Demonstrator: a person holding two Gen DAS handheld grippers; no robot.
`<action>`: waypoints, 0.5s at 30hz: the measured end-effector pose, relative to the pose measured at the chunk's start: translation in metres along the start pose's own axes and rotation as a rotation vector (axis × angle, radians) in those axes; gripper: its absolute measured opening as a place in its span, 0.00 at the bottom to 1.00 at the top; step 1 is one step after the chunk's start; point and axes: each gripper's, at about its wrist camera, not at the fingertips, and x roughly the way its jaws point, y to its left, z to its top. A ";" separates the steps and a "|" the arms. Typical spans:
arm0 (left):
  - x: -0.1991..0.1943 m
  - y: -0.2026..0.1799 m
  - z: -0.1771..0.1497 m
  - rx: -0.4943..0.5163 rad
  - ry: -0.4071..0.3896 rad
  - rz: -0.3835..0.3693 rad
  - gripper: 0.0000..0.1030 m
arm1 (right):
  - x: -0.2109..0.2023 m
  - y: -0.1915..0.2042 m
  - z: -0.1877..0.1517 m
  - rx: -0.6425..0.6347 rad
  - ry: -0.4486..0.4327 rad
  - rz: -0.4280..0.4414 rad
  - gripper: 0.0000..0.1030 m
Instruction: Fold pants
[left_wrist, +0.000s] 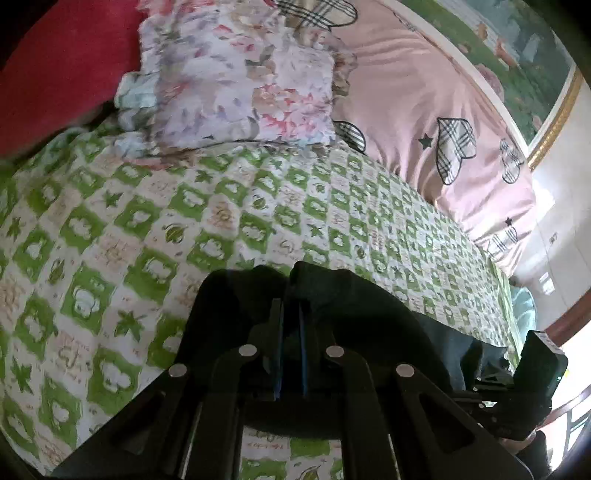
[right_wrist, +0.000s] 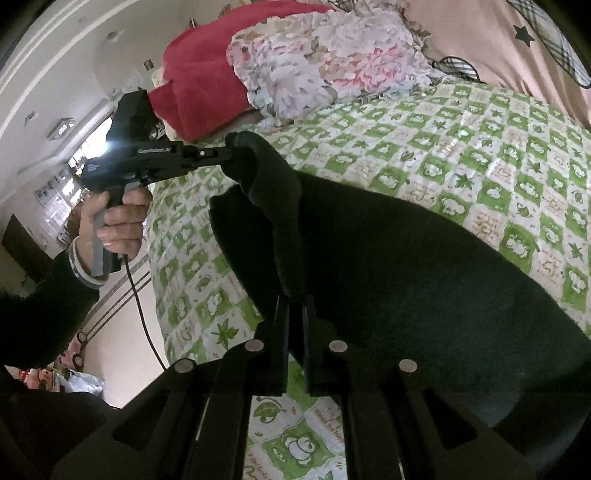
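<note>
Left hand-held gripper (left_wrist: 291, 306) clamps the dark pants (right_wrist: 388, 258) at lower centre; right hand-held gripper (right_wrist: 295, 306) pinches another edge, cloth draped over the green-checked bed (right_wrist: 480, 147).

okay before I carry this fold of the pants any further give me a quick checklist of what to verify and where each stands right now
1. Left gripper shut on the pants: ok, jaws pinch dark cloth.
2. Right gripper shut on the pants: ok, an edge runs up from its jaws.
3. Both grips on the same edge: ok, the right view shows one lifted edge between them.
4. Bedspread free ahead: ok.
5. Pillow apart from the pants: ok.
6. Pants lying smooth below the lifted edge: cannot tell, too dark.
</note>
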 end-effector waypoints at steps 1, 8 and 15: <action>0.000 0.004 -0.003 -0.017 -0.003 0.005 0.06 | 0.001 -0.001 -0.001 0.006 0.002 0.000 0.08; -0.005 0.020 -0.023 -0.084 -0.003 0.053 0.05 | 0.003 -0.001 -0.005 0.042 -0.008 0.005 0.10; -0.023 0.018 -0.045 -0.128 0.003 0.091 0.07 | 0.004 0.002 -0.006 0.055 -0.018 0.038 0.21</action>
